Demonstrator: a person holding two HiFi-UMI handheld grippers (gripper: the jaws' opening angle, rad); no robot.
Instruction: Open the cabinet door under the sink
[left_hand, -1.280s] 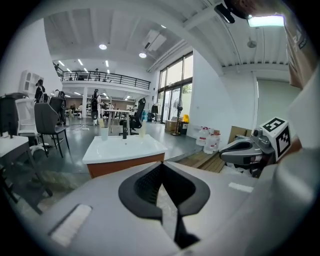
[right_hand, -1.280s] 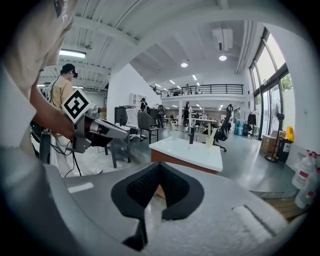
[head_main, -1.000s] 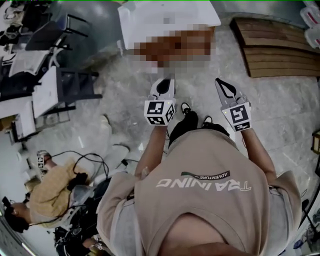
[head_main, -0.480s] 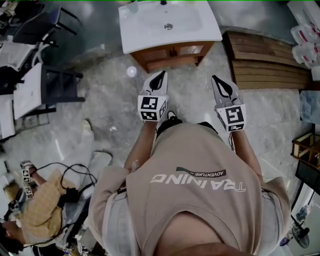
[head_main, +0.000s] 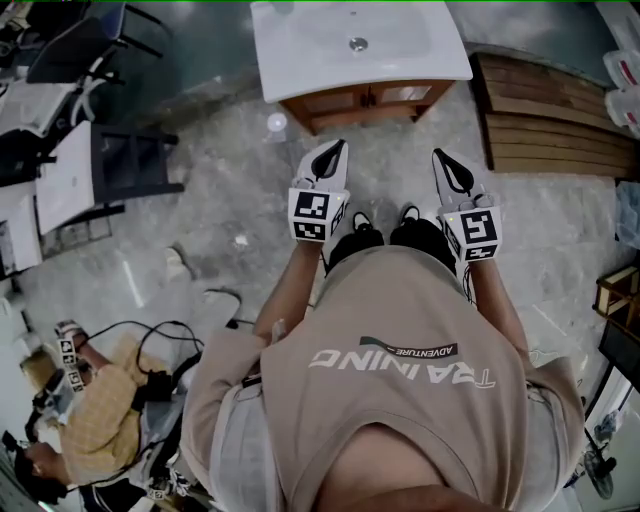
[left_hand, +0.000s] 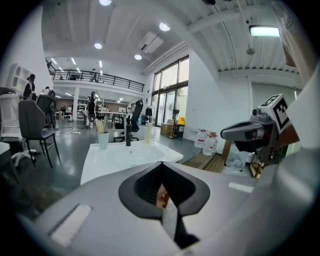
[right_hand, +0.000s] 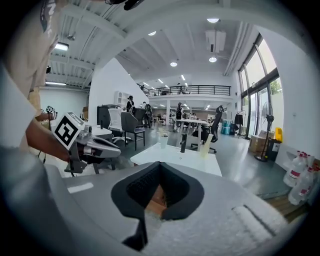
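Observation:
A white sink (head_main: 360, 45) rests on a wooden cabinet (head_main: 365, 100) at the top of the head view; the cabinet's doors stand shut. My left gripper (head_main: 337, 147) and right gripper (head_main: 440, 156) hover side by side above the floor, a short way in front of the cabinet, touching nothing. Both point toward it with their jaws shut and empty. In the left gripper view the sink (left_hand: 125, 157) lies just beyond my left gripper (left_hand: 161, 164), and the right gripper (left_hand: 250, 132) shows at the right. In the right gripper view my right gripper (right_hand: 159, 164) faces the sink (right_hand: 185, 157).
Wooden boards (head_main: 555, 115) lie on the floor right of the cabinet, with water bottles (head_main: 625, 70) behind them. Black chairs and a table (head_main: 130, 165) stand at the left. A person (head_main: 100, 420) sits at the lower left beside cables (head_main: 215, 300).
The person holding the grippers has walked toward the sink, so the cabinet lies nearer both grippers. The feet now stand side by side. Both jaws stayed shut.

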